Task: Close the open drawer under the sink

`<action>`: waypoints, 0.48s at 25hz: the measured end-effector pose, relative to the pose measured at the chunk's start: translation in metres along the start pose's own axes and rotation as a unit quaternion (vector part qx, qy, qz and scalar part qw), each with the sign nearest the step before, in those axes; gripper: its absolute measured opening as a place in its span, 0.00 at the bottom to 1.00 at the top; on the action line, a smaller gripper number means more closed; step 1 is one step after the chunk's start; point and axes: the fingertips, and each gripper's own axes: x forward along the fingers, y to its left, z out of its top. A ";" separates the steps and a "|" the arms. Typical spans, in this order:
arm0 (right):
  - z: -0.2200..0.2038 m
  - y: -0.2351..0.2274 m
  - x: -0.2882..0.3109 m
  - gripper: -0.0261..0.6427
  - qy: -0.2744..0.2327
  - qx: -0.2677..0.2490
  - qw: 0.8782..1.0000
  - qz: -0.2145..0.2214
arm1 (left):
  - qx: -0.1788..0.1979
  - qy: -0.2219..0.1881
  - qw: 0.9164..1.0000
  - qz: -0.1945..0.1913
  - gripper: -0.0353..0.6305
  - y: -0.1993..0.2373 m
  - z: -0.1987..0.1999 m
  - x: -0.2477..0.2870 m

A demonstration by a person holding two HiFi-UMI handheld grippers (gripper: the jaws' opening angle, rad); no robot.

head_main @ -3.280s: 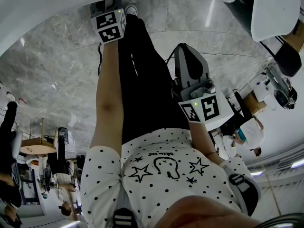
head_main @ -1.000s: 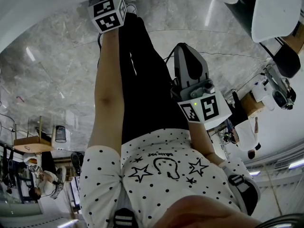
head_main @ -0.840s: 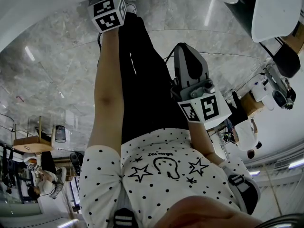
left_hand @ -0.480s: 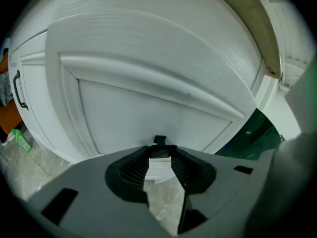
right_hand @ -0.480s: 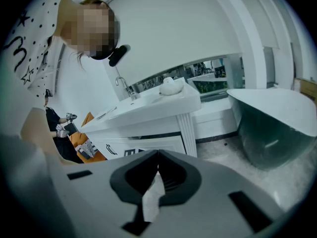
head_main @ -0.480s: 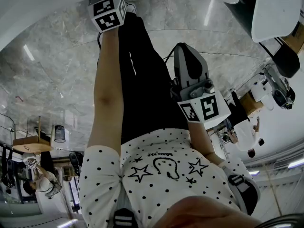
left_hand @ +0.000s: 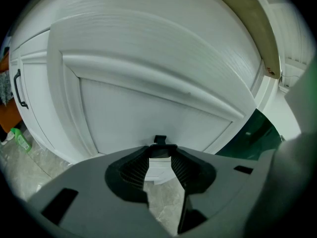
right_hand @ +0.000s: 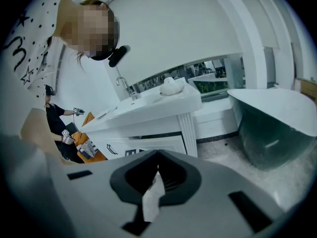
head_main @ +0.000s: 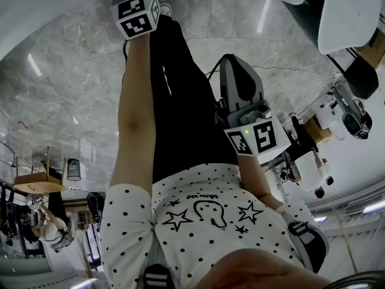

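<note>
Only the left gripper view shows the drawer [left_hand: 148,103]. Its white front fills that frame: a flat panel inside a raised, moulded border, matt with a faint grain. The left gripper [left_hand: 159,150] sits right up against it, low in the frame. Its ribbed black fingers [left_hand: 134,166] stand a narrow gap apart, closed on a small black handle [left_hand: 159,140] at their tips. A slim bar handle [left_hand: 18,88] sits on the neighbouring front at the far left. A dark green opening [left_hand: 257,128] shows past the drawer's lower right edge.

The head view shows none of the drawer front. At its upper left only the left arm [head_main: 135,119] and that gripper's marker cube [head_main: 137,15] reach beneath a curved white edge. Around them lies a glossy, grey-veined marble floor [head_main: 66,89], and a dotted white shirt [head_main: 204,221] fills the bottom.

The right gripper view looks elsewhere. The right gripper [right_hand: 157,155], fingers pressed together at the tips, points toward a white vanity [right_hand: 148,110] with a curved tap [right_hand: 124,86] at centre. A smooth, rounded tub [right_hand: 272,128] stands at the right.
</note>
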 end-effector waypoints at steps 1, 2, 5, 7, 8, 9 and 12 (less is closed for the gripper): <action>0.000 0.000 0.000 0.06 0.000 0.000 1.000 0.000 | 0.000 0.000 1.000 0.000 0.26 0.000 0.000 0.000; -0.001 0.000 0.000 0.06 0.001 0.000 1.000 0.000 | 0.000 -0.001 1.000 0.001 0.26 0.000 0.000 0.000; -0.001 0.001 -0.001 0.06 0.001 -0.001 1.000 0.001 | 0.001 -0.001 1.000 0.002 0.26 0.000 0.000 0.000; -0.002 0.001 -0.003 0.06 0.001 -0.001 1.000 0.002 | 0.000 0.000 1.000 0.002 0.26 -0.002 0.000 -0.001; -0.002 0.000 -0.004 0.06 0.001 -0.001 1.000 0.002 | 0.000 0.000 1.000 0.003 0.26 -0.002 0.000 -0.001; -0.003 0.000 -0.005 0.06 0.001 -0.001 1.000 0.002 | 0.000 0.000 1.000 0.003 0.26 -0.002 0.000 -0.001; -0.004 0.000 -0.005 0.06 0.001 -0.001 1.000 0.003 | 0.002 0.002 1.000 0.003 0.26 0.000 0.002 0.002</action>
